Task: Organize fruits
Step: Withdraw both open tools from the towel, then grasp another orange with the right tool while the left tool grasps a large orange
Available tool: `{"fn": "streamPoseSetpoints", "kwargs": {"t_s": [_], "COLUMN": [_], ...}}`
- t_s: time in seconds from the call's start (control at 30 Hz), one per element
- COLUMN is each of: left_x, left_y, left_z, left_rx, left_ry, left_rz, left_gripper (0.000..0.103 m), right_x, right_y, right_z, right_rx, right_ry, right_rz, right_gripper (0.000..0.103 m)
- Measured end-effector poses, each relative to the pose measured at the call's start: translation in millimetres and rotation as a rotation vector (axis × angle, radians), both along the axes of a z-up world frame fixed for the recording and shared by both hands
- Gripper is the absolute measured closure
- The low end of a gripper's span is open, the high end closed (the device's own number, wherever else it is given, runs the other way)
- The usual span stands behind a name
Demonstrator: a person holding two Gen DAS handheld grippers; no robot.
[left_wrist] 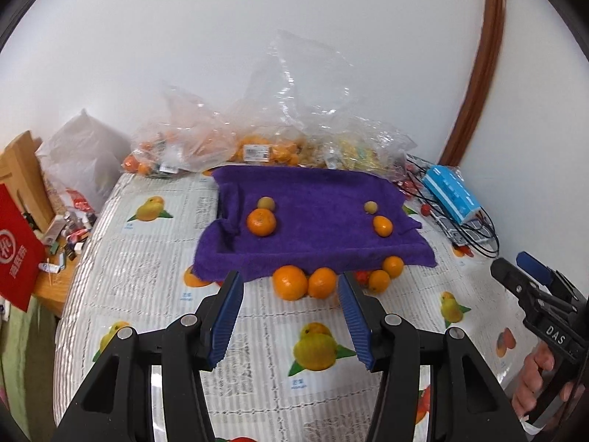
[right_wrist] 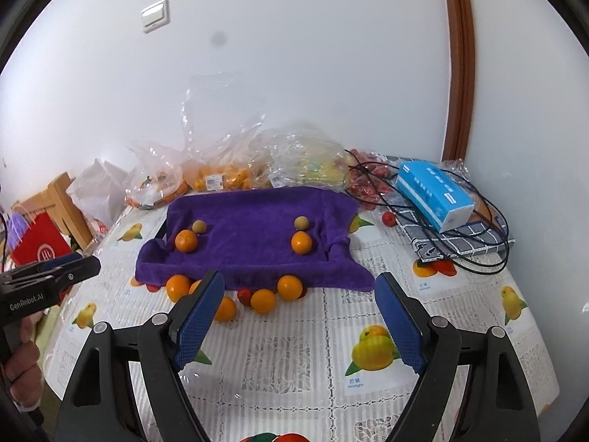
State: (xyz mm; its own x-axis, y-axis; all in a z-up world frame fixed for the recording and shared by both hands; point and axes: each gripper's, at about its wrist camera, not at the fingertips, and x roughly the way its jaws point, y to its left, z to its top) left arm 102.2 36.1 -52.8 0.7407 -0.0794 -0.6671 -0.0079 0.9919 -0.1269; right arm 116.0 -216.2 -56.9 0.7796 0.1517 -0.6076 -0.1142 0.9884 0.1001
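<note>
A purple towel (left_wrist: 316, 191) (right_wrist: 250, 217) lies spread at the table's middle. On it sit an orange (left_wrist: 261, 222) with a small tan fruit (left_wrist: 265, 203) behind it, and to the right a small orange (left_wrist: 383, 225) behind which is another tan fruit (left_wrist: 370, 207). Several oranges (left_wrist: 290, 283) (right_wrist: 263, 301) and a small red fruit (right_wrist: 244, 295) lie along the towel's near edge. My left gripper (left_wrist: 289, 280) hangs open just short of them, nothing between its fingers. My right gripper (right_wrist: 300, 278) is open wider and also holds nothing.
Clear plastic bags of fruit (left_wrist: 257, 147) line the back wall. A blue box (right_wrist: 434, 195) and black cables (right_wrist: 478, 258) lie at the right. A red bag (left_wrist: 18, 254) and clutter stand beyond the table's left edge (left_wrist: 70, 294). The fruit-print tablecloth (right_wrist: 294, 350) covers the near table.
</note>
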Motion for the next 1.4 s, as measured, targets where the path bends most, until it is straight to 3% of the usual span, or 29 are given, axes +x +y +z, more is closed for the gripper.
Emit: {"fn": "streamPoseSetpoints", "kwargs": {"t_s": [0.27, 0.6, 1.13, 1.4], "left_x": [-8, 4, 37, 49], "left_y": [21, 41, 46, 50], "left_z": [-11, -39, -79, -89], "left_rx": [-0.033, -0.042, -0.066, -0.064], "left_ry": [-0.01, 0.04, 0.118, 0.132], "left_rz": [0.022, 0.027, -0.015, -0.016], "left_gripper": [0.052, 0.052, 0.052, 0.052], "right_x": [-2, 16, 64, 92], "right_y": [8, 21, 29, 32], "right_z": [-12, -39, -100, -117], "right_rx": [0.031, 0.038, -0.015, -0.021], "right_ry": [0.014, 0.087, 0.186, 0.199], "right_rz": [0.017, 0.058, 0.062, 0.065], "right_gripper": [0.02, 0.033, 0.066, 0.068]}}
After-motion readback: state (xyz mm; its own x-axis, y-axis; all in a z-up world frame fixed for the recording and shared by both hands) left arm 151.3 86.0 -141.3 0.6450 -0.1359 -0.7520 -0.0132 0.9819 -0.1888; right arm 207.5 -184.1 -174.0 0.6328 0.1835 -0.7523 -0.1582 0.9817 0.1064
